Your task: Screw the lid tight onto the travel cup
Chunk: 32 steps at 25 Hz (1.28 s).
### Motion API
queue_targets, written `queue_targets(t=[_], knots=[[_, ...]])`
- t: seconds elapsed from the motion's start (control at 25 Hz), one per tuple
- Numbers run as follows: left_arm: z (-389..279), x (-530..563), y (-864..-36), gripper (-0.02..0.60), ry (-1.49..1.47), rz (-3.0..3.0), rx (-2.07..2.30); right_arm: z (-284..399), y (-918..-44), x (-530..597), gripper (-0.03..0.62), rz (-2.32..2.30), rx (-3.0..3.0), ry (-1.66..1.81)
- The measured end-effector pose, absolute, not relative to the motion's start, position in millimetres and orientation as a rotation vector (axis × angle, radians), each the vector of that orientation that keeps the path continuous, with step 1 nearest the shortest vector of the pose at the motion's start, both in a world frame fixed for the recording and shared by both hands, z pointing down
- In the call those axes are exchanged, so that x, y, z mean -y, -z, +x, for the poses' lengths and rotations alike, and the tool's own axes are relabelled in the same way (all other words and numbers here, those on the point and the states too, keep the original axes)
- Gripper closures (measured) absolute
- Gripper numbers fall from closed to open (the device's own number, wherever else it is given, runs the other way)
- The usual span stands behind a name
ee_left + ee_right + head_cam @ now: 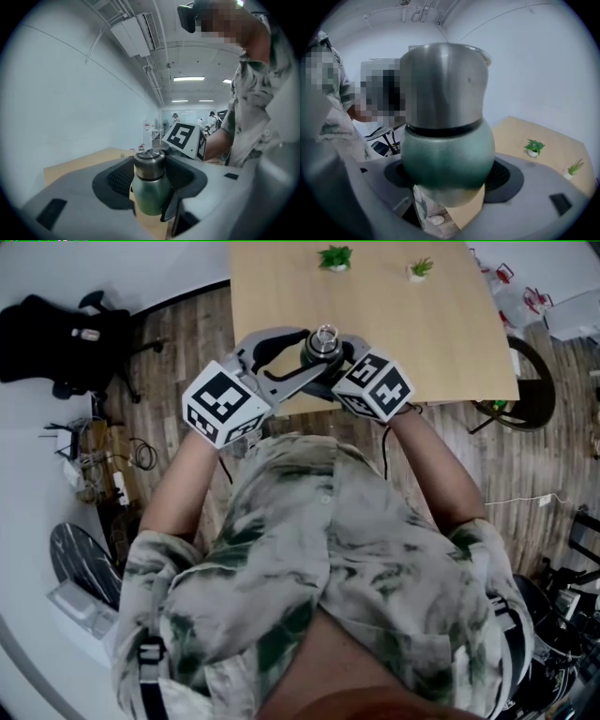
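The travel cup (323, 341) is between both grippers over the wooden table's near edge. It has a green body (151, 194) and a steel lid (149, 164) and stands upright. My left gripper (314, 351) comes from the left, its pads (119, 180) closed on the lid's sides. In its own view the left gripper (151, 178) has the lid and the top of the body between its jaws. My right gripper (336, 360) comes from the right. In its own view the right gripper (449, 180) is shut on the bulging green body (447, 159) under the lid (443, 84). Whether the cup rests on the table is hidden.
The table (375, 306) carries two small potted plants (336, 257) (421, 268) at its far side. A black office chair (56, 343) and loose cables (94, 465) are on the floor to the left. A round dark stand (525, 381) sits at the right.
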<state>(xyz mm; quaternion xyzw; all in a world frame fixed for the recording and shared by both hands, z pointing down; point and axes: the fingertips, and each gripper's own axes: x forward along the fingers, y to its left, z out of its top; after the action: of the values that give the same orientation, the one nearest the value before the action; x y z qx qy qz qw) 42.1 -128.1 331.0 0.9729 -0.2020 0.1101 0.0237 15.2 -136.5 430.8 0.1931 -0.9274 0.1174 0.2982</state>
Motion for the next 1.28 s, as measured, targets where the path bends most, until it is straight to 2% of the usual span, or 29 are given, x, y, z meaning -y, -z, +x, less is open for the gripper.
queue_targets(t=[0.32,0.64,1.28], knots=[[37,126,-330,0.362,-0.337,3.039,0.422,9,-429,131,0.189,0.463,2.482,-0.320],[39,134,-332,0.337,-0.300,2.957,0.677,10,-435,141,0.189,0.537,2.481,-0.370],[38,140,-336,0.345,-0.308,2.865,1.052,2,-438,146,0.189,0.572,2.474,-0.367]])
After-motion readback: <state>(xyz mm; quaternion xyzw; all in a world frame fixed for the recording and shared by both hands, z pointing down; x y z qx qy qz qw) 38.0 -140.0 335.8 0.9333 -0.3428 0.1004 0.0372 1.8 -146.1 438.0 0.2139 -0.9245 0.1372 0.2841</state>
